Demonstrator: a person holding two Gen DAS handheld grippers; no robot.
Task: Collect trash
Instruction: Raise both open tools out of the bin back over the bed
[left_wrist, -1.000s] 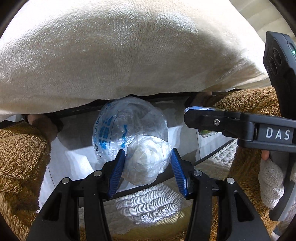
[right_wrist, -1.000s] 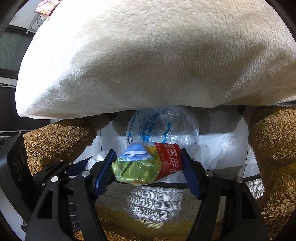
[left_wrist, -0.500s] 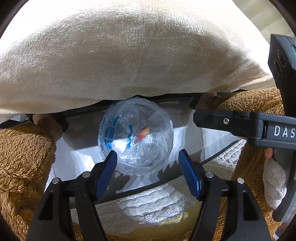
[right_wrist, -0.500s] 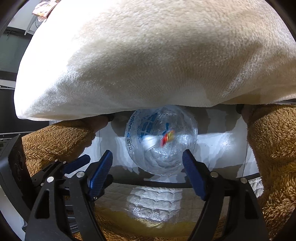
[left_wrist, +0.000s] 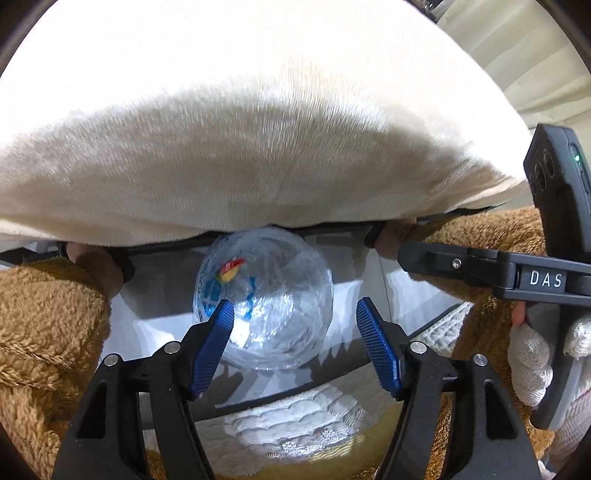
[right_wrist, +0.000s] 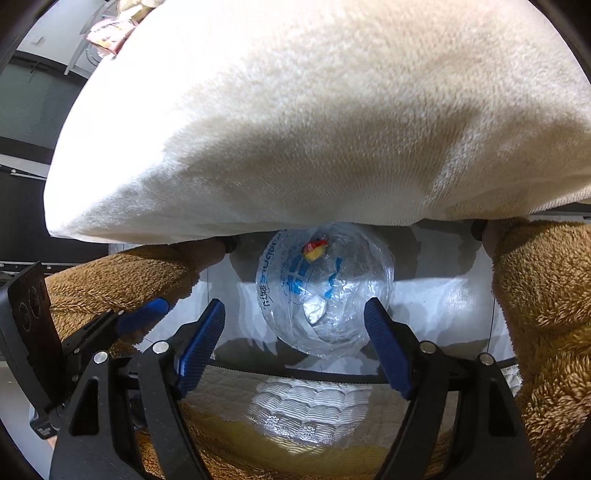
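Cream blanket (left_wrist: 258, 129) overhead | 1 clear bag (left_wrist: 264, 299), 2 scraps inside | L claw (left_wrist: 295, 347) + R claw (right_wrist: 295, 347) wide, empty

We see a cream plush pillow (left_wrist: 258, 140) filling the upper part of both frames. At centre sits a clear plastic bag (left_wrist: 264, 299) printed with blue lettering; inside it we spot a red-and-yellow scrap (right_wrist: 314, 249) and a white crumpled piece (right_wrist: 314, 312). Our left claw (left_wrist: 295, 347) and right claw (right_wrist: 295, 347) are black with ribbed blue pads (left_wrist: 212, 347). Golden-brown fleece sleeves (right_wrist: 546, 314) flank the sides. At the bottom lies a white quilted mattress (right_wrist: 310, 406) with a scalloped pattern.
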